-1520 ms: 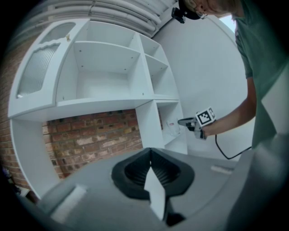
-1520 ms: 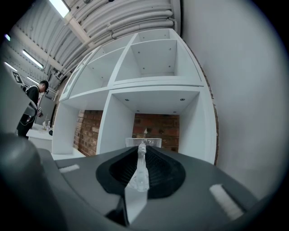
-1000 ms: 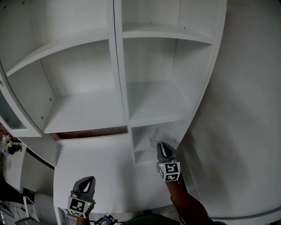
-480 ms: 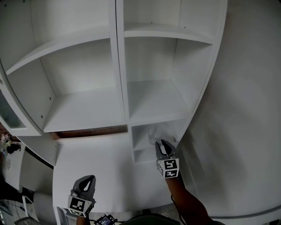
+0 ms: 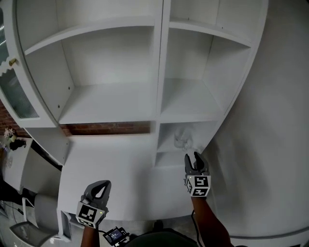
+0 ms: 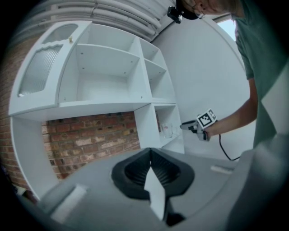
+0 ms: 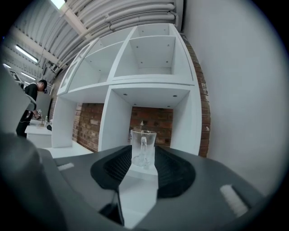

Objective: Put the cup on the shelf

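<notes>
One clear cup (image 5: 182, 140), faint against white shelf (image 5: 166, 147)

Staged room corner inside an industrial hall

A white open-fronted shelf unit (image 5: 159, 72) backs onto a red brick wall (image 6: 90, 140) — overhead run bare grey ceiling pipes (image 7: 131, 11) and long strip lights (image 7: 27, 53).

In the head view, the shelf unit (image 5: 159, 72) is cut off by the upper edge of the frame, and its glazed door (image 5: 17, 96) by the left edge. The cup (image 5: 182, 139) (clear glass, right of centre) shows only as a faint outline. At the left edge, small dark items (image 5: 12, 144) are too small to identify.
</notes>
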A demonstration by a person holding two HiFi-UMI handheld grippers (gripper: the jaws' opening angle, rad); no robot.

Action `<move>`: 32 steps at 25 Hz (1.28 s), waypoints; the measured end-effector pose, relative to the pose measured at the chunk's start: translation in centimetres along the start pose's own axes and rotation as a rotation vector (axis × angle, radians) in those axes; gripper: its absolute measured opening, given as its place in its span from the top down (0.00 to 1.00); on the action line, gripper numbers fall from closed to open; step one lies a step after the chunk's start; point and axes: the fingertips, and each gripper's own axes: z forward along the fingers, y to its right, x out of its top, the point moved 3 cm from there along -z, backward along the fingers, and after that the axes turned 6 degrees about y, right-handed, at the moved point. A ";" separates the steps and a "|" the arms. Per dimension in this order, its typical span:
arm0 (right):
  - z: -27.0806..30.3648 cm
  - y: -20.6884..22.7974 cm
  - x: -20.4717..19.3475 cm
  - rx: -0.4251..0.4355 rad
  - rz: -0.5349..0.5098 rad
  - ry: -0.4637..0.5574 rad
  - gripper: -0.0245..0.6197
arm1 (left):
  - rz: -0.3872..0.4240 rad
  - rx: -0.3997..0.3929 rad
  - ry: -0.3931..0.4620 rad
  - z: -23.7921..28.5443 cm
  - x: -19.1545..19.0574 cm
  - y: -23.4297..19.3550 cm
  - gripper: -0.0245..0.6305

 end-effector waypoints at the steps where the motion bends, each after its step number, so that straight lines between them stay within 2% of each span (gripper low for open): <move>1: -0.8 -0.2 0.4 -0.005 -0.003 0.001 0.73 | 0.001 -0.001 0.003 -0.4 0.0 -0.1 0.96; 4: -3.2 -1.7 2.3 0.009 -0.028 0.019 0.79 | 0.001 0.002 0.009 -2.1 -0.1 -0.1 0.96; 7: -5.5 -4.6 4.8 0.087 -0.041 0.049 0.95 | -0.002 0.009 0.012 -4.1 -0.5 -0.3 0.96; 11: -8.5 -10.8 8.2 0.265 -0.063 0.079 0.95 | -0.004 0.015 0.013 -7.5 -0.7 -0.5 0.96; 14: -11.3 -15.4 10.8 0.390 -0.131 0.083 0.95 | -0.014 0.019 0.026 -9.8 -0.2 -0.1 0.96; 19: -15.9 -21.6 14.3 0.516 -0.163 0.092 0.95 | 0.004 0.015 0.035 -13.3 0.5 0.4 0.96; 24: -19.3 -24.9 16.4 0.565 -0.164 0.124 0.95 | 0.031 0.019 0.044 -16.3 0.9 0.7 0.96; 32: -22.4 -27.2 17.9 0.556 -0.156 0.128 0.95 | 0.038 0.022 0.062 -20.4 1.2 0.9 0.96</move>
